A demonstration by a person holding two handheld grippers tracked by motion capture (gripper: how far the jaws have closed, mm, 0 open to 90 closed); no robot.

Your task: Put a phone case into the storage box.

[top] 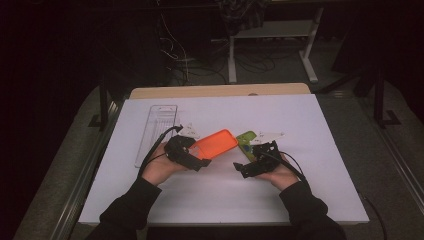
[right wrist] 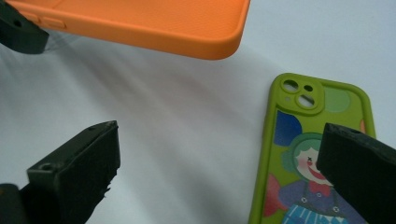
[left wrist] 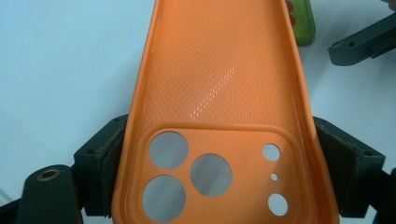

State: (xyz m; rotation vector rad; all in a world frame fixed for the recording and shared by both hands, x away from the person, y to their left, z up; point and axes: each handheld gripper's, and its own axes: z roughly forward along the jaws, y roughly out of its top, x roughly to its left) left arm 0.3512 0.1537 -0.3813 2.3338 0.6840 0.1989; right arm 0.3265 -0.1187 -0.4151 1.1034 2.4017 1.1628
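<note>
Jaws of the left gripper were clamped on the camera end of the orange case, one pad on each long edge, as the left gripper view made plain. That case was held off the white table, its open side up and its far end reaching toward the green case. Beside it, the right gripper hung with its jaws spread wide and nothing between the pads, one jaw over the green case, which lay flat, clown print up. A clear tray lay well to the left.
</note>
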